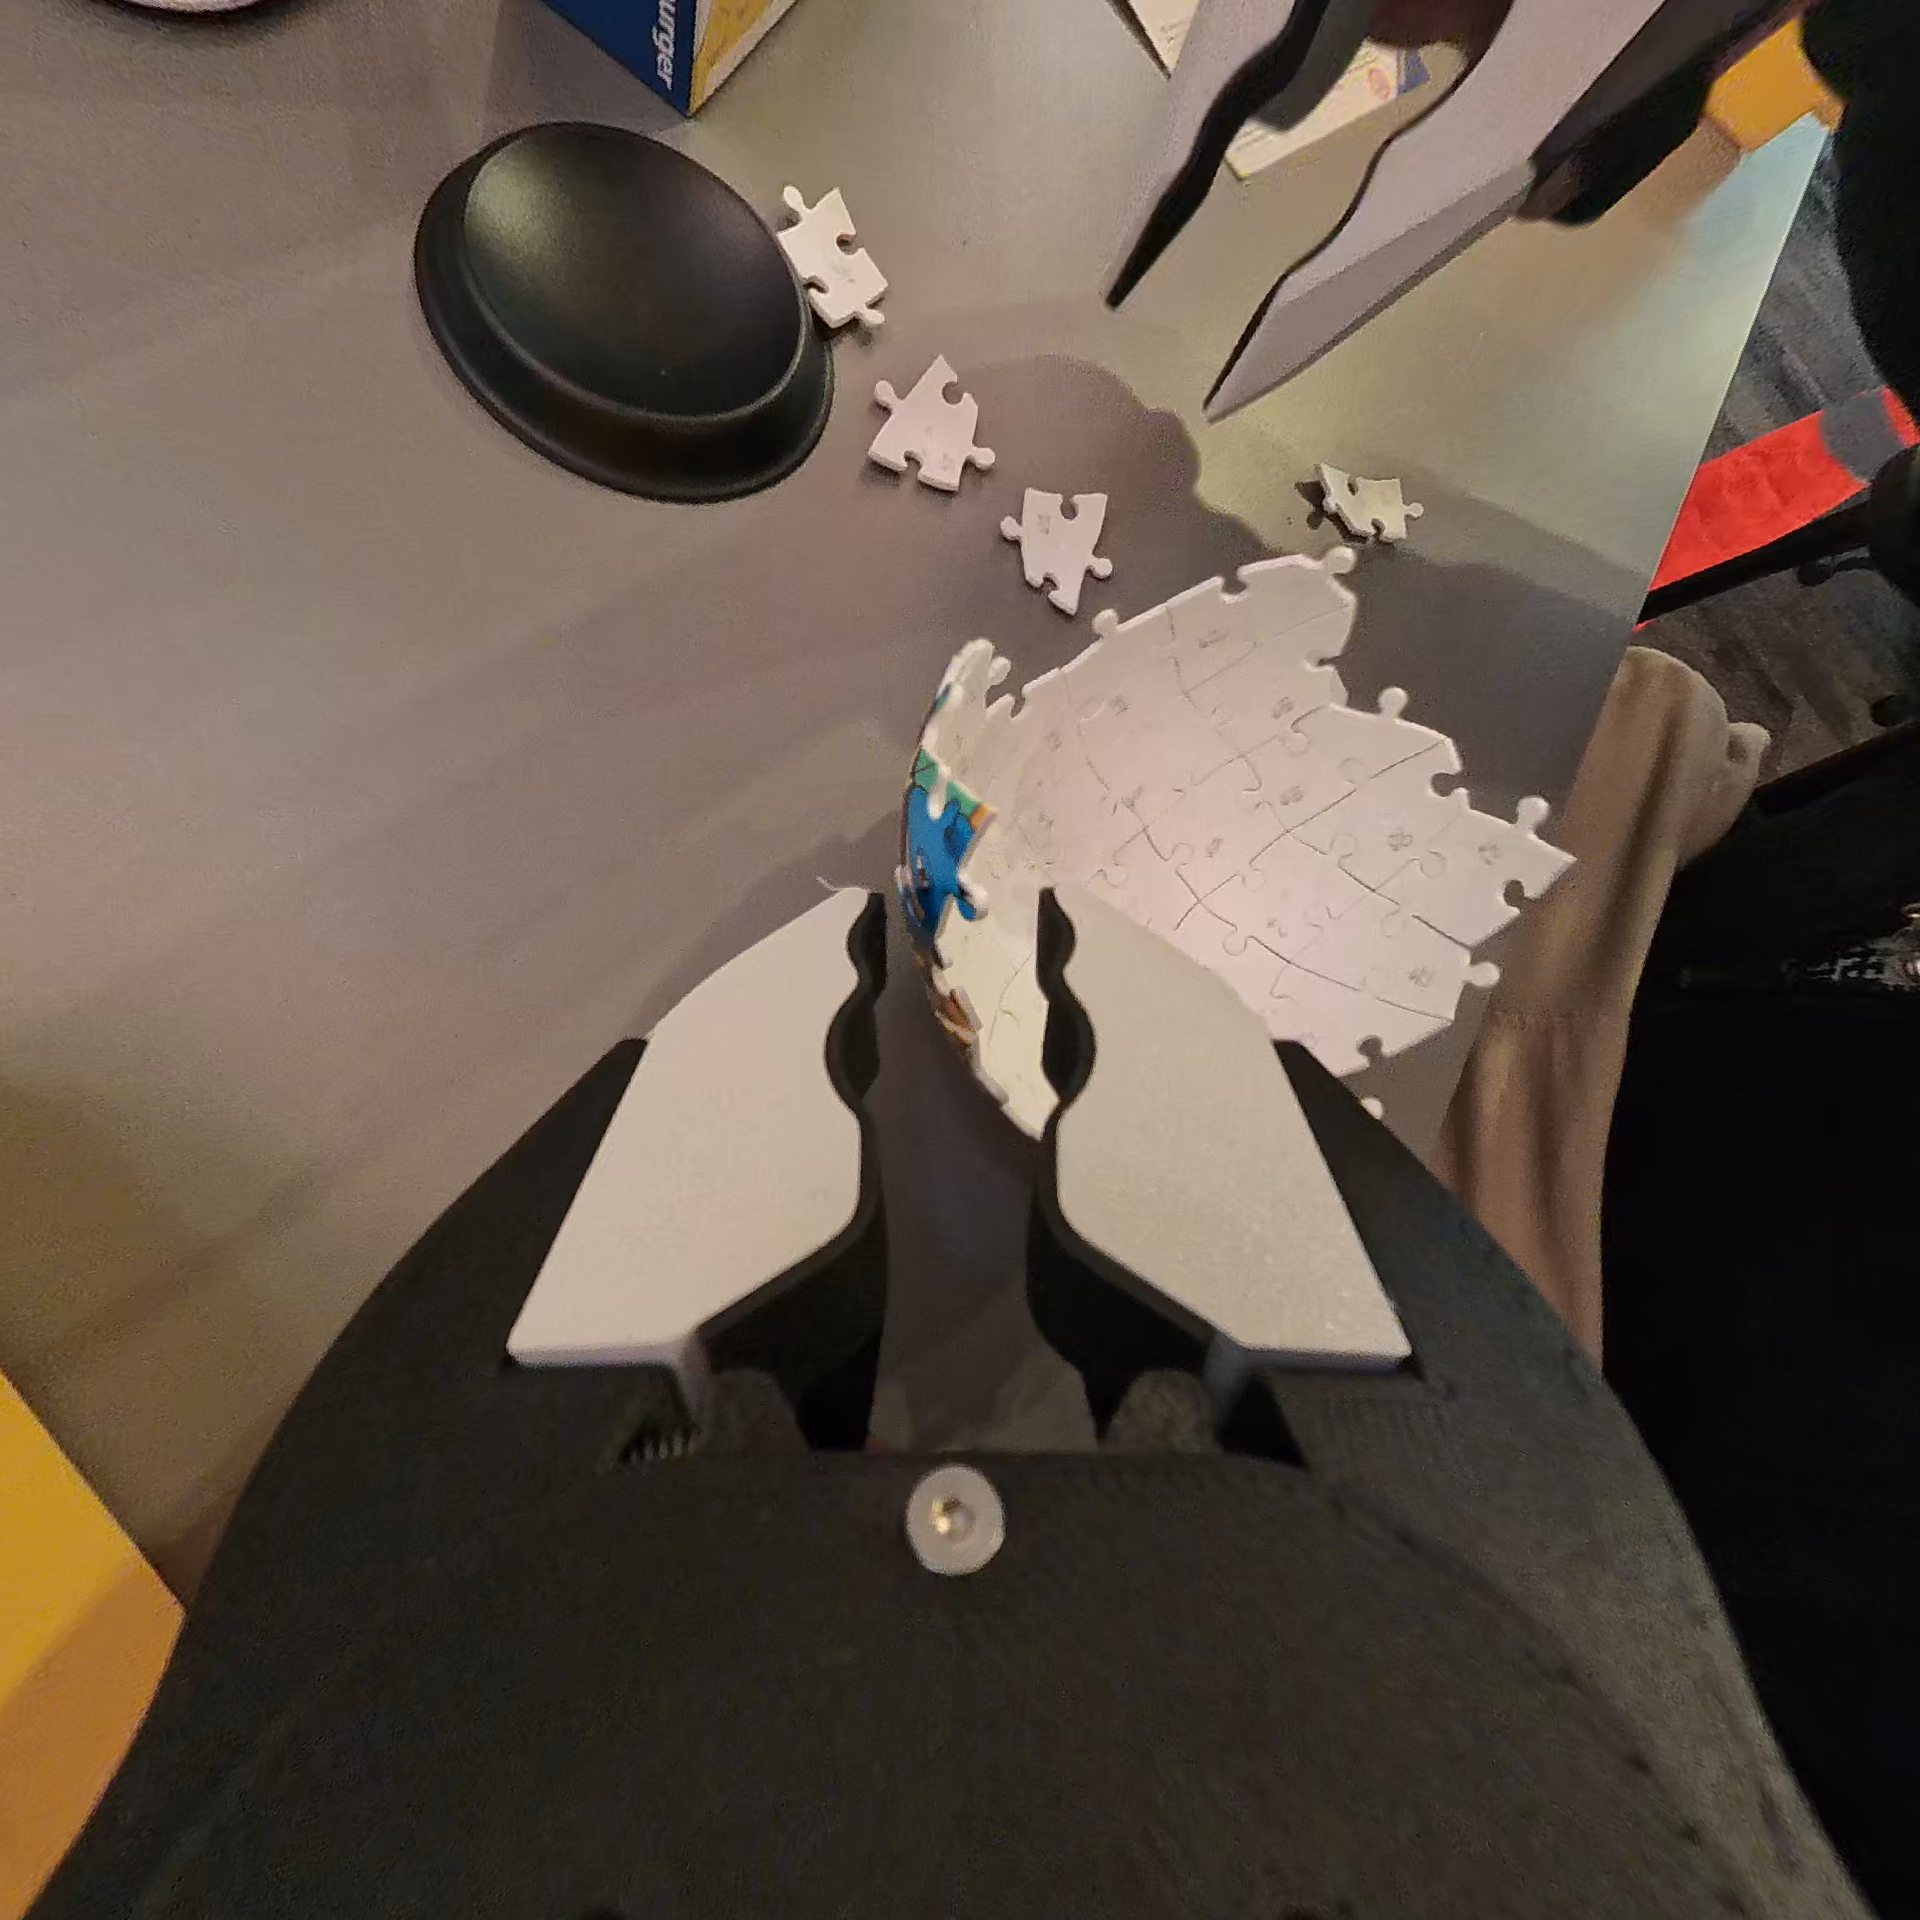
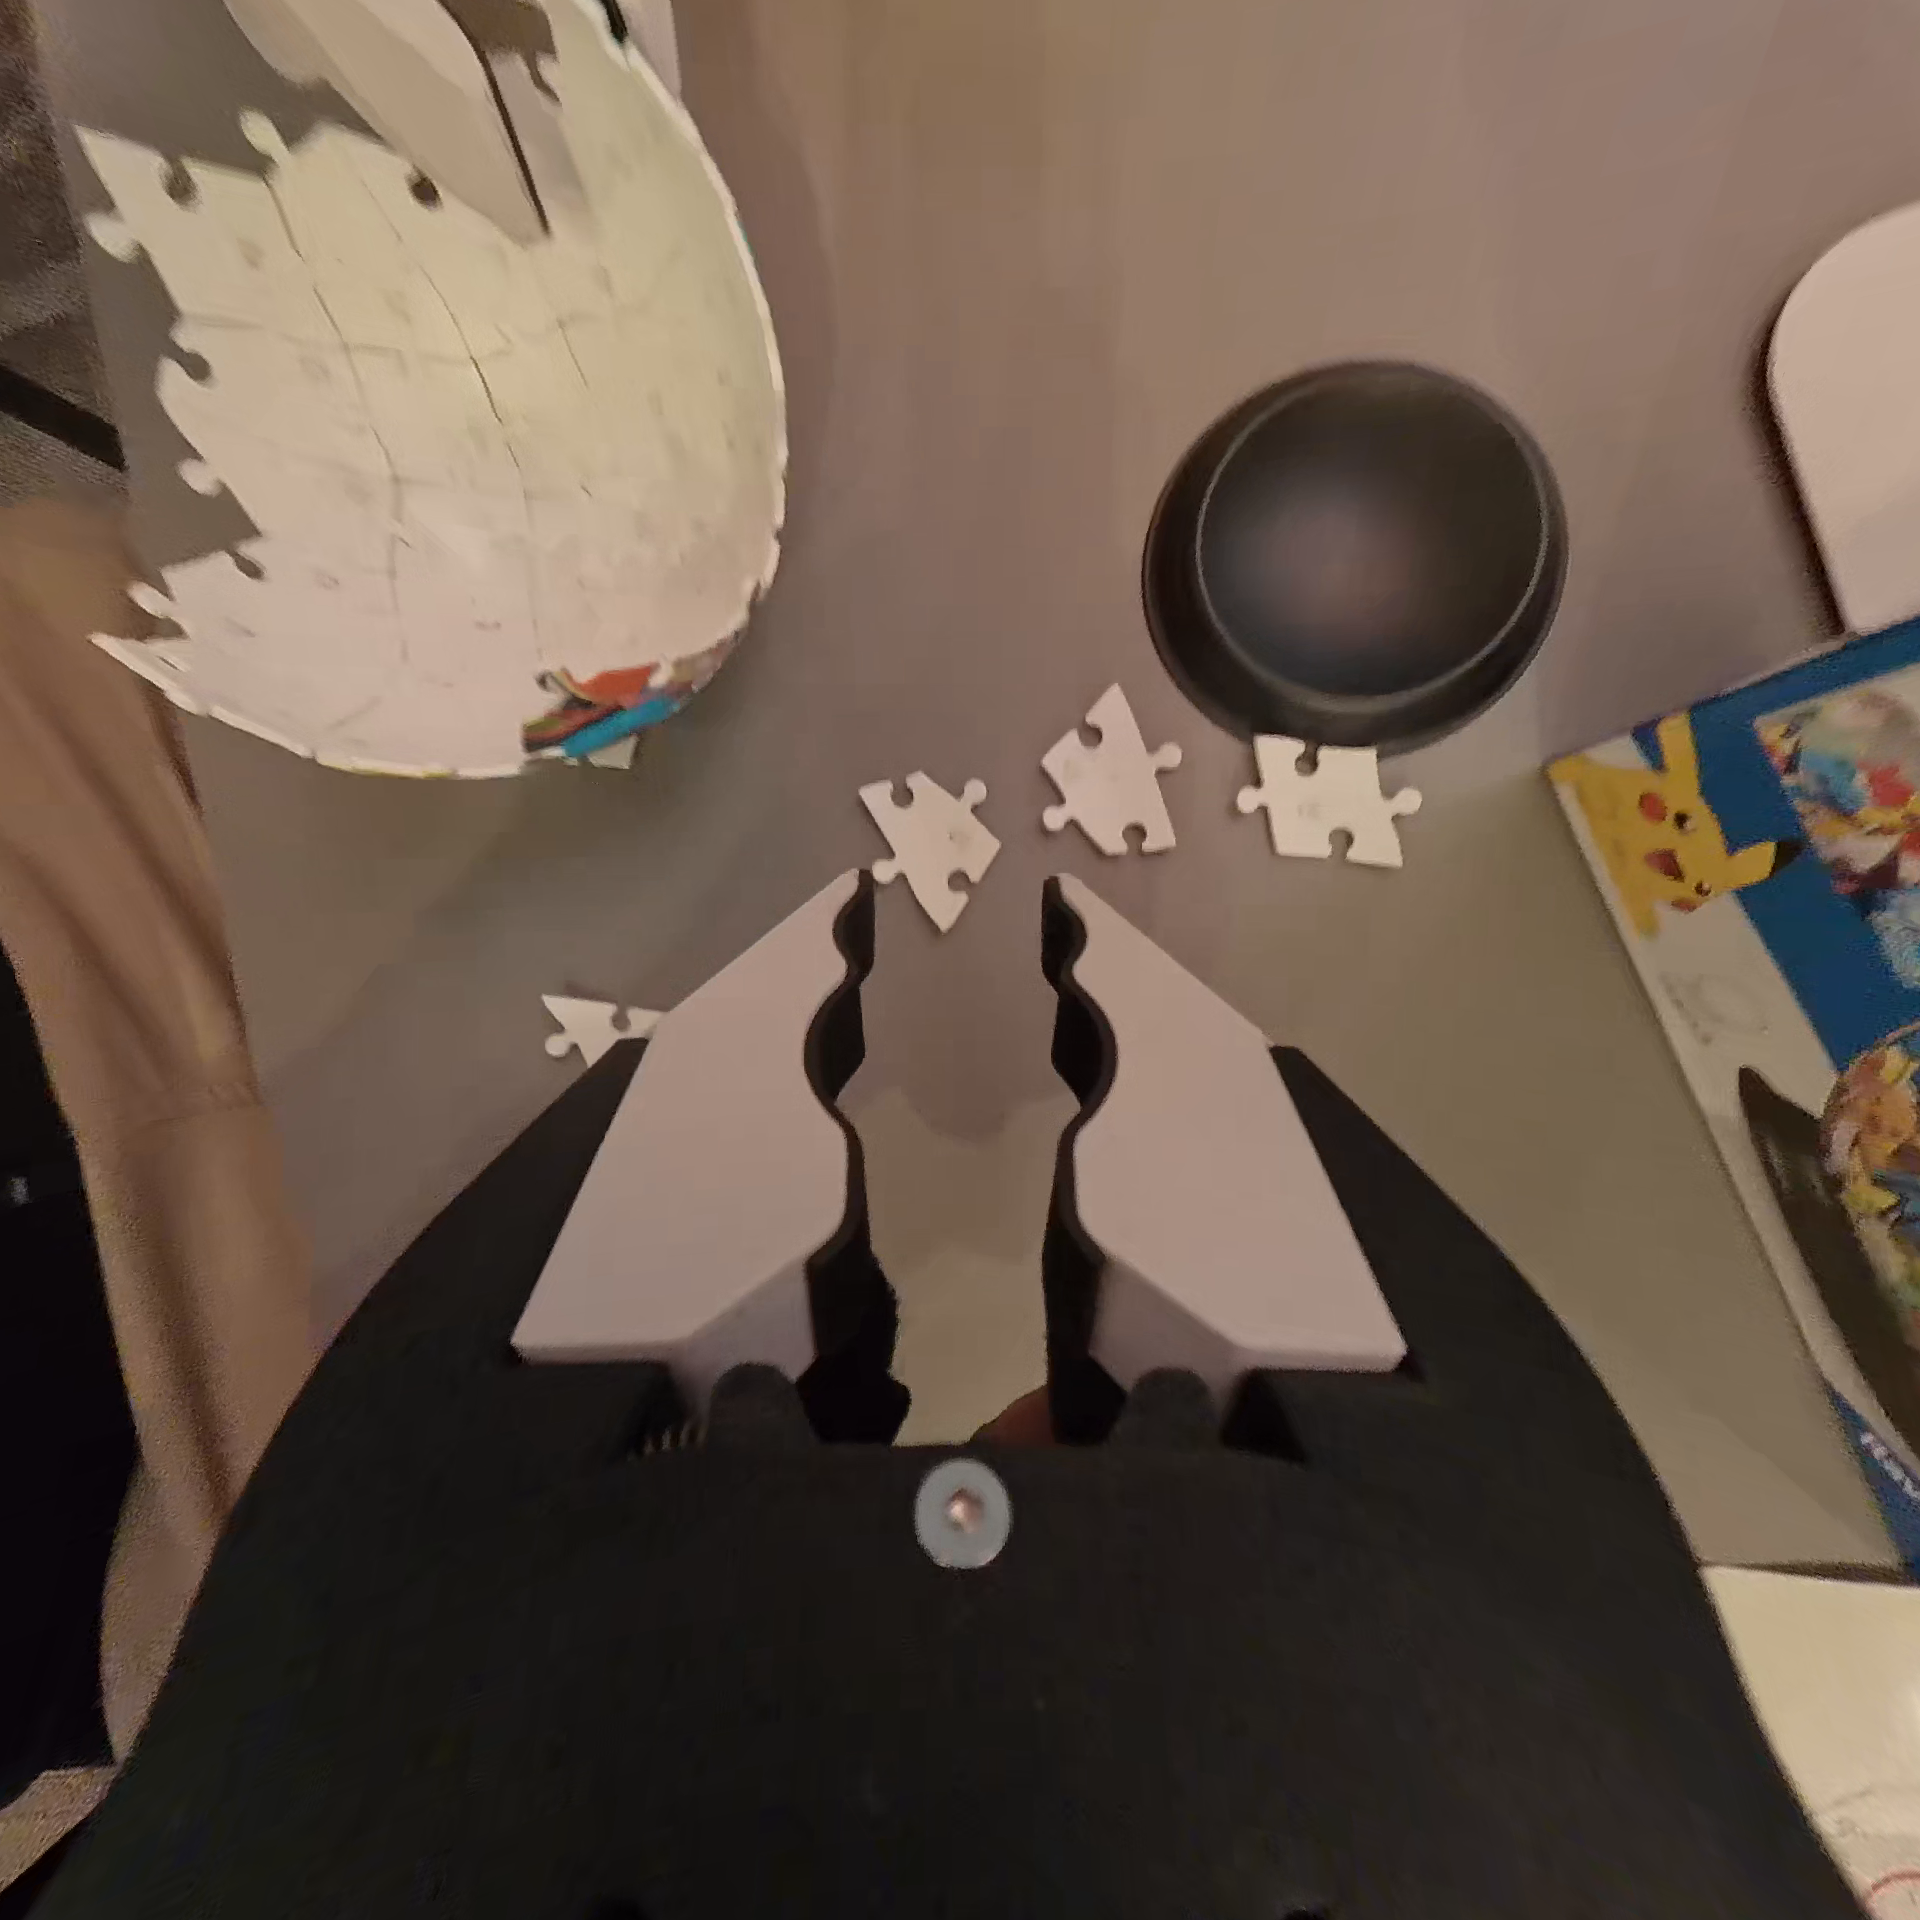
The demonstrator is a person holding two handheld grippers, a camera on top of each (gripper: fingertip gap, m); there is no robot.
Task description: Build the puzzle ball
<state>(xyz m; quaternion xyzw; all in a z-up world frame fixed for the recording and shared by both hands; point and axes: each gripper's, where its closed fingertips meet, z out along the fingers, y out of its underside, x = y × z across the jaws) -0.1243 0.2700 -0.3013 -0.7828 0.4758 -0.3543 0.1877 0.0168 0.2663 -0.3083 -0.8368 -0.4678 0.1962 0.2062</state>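
Note:
My left gripper is shut on the rim of a partly built puzzle ball, a curved shell that is white inside and coloured outside, held above the grey table. The shell also shows in the right wrist view, with one left finger inside it. My right gripper is open and empty, just above a loose white piece. It also shows in the left wrist view, beyond the shell. Other loose pieces lie face down nearby.
A black round stand sits on the table beyond the loose pieces. The blue puzzle box lies at the right. A person's beige sleeve is at the table's near edge. A white rounded object is at far right. My hands' fingertips stand some 15 centimetres from each other. The loose white piece lies around 5 centimetres away from my right fingertips. Look for it in the left wrist view too.

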